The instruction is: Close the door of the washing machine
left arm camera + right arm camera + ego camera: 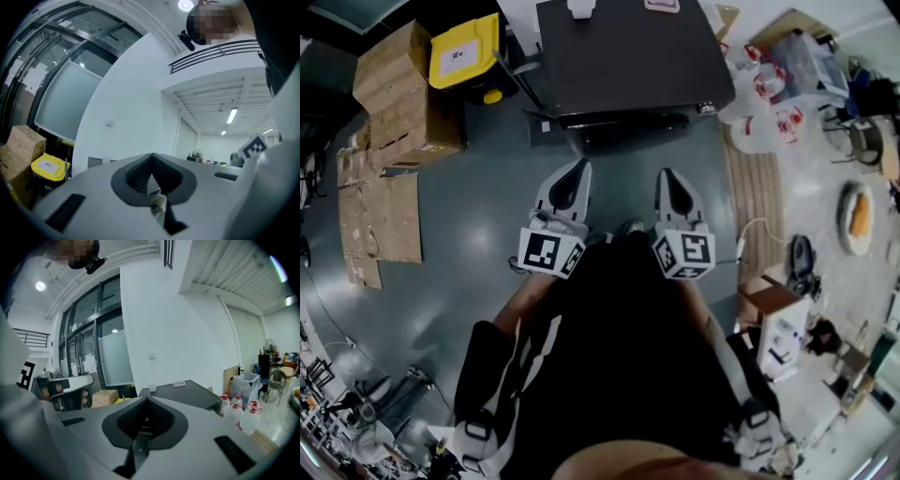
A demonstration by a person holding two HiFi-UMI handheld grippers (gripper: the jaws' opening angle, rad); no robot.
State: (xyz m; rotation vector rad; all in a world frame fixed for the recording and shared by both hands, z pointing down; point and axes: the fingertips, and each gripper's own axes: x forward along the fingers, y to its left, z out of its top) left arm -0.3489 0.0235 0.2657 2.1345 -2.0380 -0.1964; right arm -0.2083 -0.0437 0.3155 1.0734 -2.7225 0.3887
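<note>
Washing machine (628, 56): dark-topped, stands ahead of the person, well apart from both grippers; its door cannot be made out from above.
Left gripper (579, 169): jaws together, nothing between them, held near the body.
Right gripper (669, 176): jaws together, empty, beside the left one.
Cardboard boxes (398, 84): left of the machine.

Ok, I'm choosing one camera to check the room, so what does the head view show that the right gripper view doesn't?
Head view only: the person's legs and flattened cardboard on the floor. Right gripper view only: the white wall, tall windows and ceiling. Both: the dark machine and the white jugs beside it.
</note>
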